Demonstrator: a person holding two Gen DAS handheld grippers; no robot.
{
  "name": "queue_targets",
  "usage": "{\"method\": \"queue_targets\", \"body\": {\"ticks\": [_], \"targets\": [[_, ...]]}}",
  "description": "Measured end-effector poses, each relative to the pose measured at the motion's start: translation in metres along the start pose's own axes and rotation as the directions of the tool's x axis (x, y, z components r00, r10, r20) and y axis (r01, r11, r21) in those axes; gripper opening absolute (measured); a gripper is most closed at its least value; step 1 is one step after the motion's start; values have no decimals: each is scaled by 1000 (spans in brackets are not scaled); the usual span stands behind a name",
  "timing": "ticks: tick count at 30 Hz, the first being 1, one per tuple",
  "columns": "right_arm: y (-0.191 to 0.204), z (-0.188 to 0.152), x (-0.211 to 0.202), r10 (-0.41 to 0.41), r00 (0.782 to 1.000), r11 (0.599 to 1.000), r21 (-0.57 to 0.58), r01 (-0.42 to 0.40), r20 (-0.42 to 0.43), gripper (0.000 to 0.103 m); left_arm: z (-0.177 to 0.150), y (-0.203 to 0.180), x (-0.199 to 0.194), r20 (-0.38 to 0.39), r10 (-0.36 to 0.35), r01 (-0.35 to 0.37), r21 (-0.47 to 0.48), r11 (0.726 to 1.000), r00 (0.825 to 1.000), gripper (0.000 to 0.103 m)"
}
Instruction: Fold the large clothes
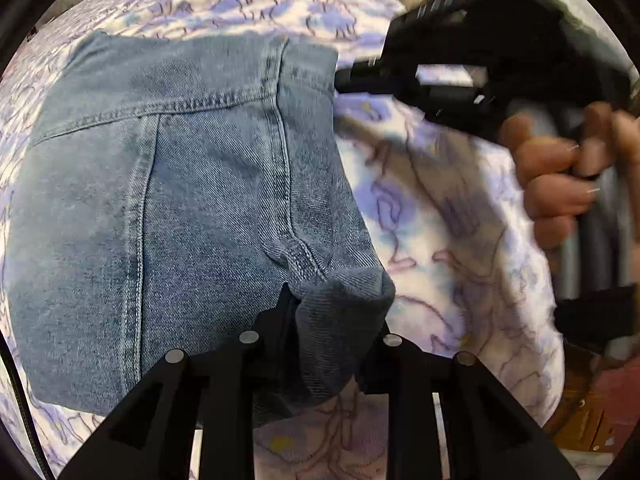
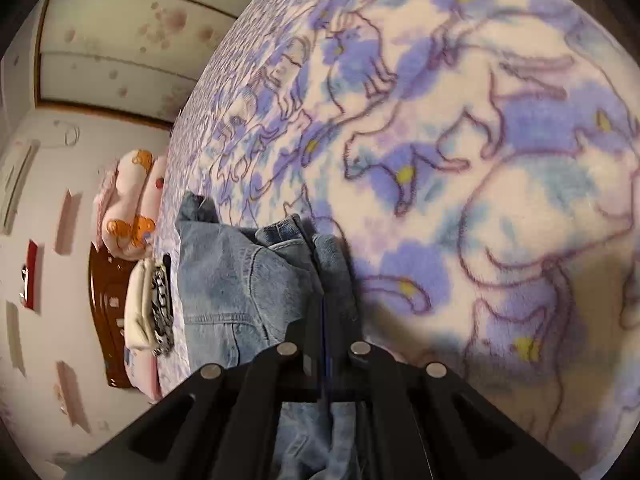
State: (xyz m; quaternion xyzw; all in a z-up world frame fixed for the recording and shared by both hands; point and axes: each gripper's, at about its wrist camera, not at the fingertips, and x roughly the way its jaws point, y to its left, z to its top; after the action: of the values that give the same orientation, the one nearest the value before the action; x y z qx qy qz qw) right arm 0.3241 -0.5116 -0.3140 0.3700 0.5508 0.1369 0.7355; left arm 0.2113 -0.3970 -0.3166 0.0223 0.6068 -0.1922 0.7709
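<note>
A blue denim garment [image 1: 168, 200] lies spread on a fleece blanket with purple flowers [image 1: 448, 240]. My left gripper [image 1: 332, 316] points steeply down, and a rolled fold of the denim's near edge fills the gap between its fingers. Over the garment's far right corner, a person's hand [image 1: 560, 176] holds my right gripper [image 1: 344, 78]. In the right wrist view the right gripper [image 2: 326, 276] is shut, with a bunched edge of the denim garment [image 2: 240, 272] pinched between its fingers. The cloth hangs crumpled to the left of them.
The blanket [image 2: 460, 160] covers a bed. At its head stand pink pillows with bear prints [image 2: 128, 208], a small stack of folded cloth [image 2: 148, 308] and a brown wooden headboard [image 2: 112, 312]. A pale patterned wall lies behind.
</note>
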Motion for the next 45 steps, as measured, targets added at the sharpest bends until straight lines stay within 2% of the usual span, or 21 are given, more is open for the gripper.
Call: {"method": "queue_targets", "body": {"ticks": [3, 5, 7, 9, 12, 15, 18, 20, 21, 22, 24, 26, 27, 28, 29, 31, 33, 34, 36, 40, 45], "targets": [[13, -2, 2, -22, 1000, 999, -29, 21, -14, 0, 0, -1, -10, 9, -5, 5, 30, 1000, 1000, 26], [19, -7, -2, -31, 999, 999, -46, 29, -27, 0, 0, -2, -23, 1, -41, 41, 48, 998, 999, 39], [26, -16, -11, -25, 999, 998, -63, 23, -29, 0, -2, 1, -36, -8, -72, 72, 50, 996, 997, 68], [34, -28, -18, -24, 999, 997, -70, 21, -35, 0, -6, 8, -57, -8, -100, 101, 52, 994, 995, 73], [45, -49, -24, -38, 998, 996, -84, 33, -54, 0, -7, 28, -75, -27, -59, 60, 21, 998, 998, 83], [55, -76, -22, -57, 992, 994, -103, 46, -112, 0, -11, 65, -83, -84, 33, -36, -45, 998, 996, 84], [67, -104, -16, -153, 979, 977, -172, 129, -135, 0, -19, 102, -89, -95, 90, -100, -104, 990, 991, 84], [74, -120, -11, -224, 965, 957, -220, 190, -140, 14, -20, 122, -93, -100, 119, -131, -133, 982, 988, 84], [77, -126, -8, -259, 956, 946, -237, 222, -139, 38, -19, 132, -93, -103, 124, -138, -144, 980, 987, 84], [80, -131, -7, -282, 950, 937, -251, 242, -135, 54, -21, 143, -95, -105, 130, -146, -158, 977, 986, 84], [87, -140, -7, -304, 947, 922, -284, 264, -106, 54, -17, 163, -86, -129, 143, -165, -175, 971, 981, 84], [91, -149, -5, -353, 933, 889, -338, 310, -73, 44, -19, 172, -78, -157, 154, -181, -174, 968, 975, 84], [90, -154, -1, -410, 910, 856, -371, 360, -64, 28, -22, 177, -75, -170, 163, -192, -169, 967, 972, 84], [86, -157, 1, -465, 884, 825, -389, 411, -52, 20, -25, 180, -71, -183, 170, -201, -164, 966, 968, 84], [81, -160, 3, -496, 867, 809, -391, 439, -51, 20, -27, 184, -67, -199, 179, -212, -158, 964, 964, 84], [67, -162, -2, -442, 895, 856, -329, 398, -66, 20, -34, 187, -58, -215, 169, -206, -161, 965, 962, 83], [59, -160, -5, -412, 909, 880, -287, 379, -65, 20, -43, 193, -50, -227, 142, -185, -180, 966, 964, 78], [55, -161, -4, -411, 910, 881, -285, 378, -62, 19, -46, 195, -47, -234, 131, -176, -182, 967, 963, 72], [51, -163, 0, -430, 901, 867, -304, 395, -56, 19, -52, 197, -40, -250, 125, -171, -173, 970, 960, 69], [48, -169, 11, -463, 886, 838, -341, 427, -30, 18, -57, 209, -33, -243, 75, -135, -239, 962, 967, 68], [34, -168, 18, -459, 889, 843, -315, 435, 0, 16, -61, 222, -16, -263, 52, -133, -298, 945, 963, 68]]}}
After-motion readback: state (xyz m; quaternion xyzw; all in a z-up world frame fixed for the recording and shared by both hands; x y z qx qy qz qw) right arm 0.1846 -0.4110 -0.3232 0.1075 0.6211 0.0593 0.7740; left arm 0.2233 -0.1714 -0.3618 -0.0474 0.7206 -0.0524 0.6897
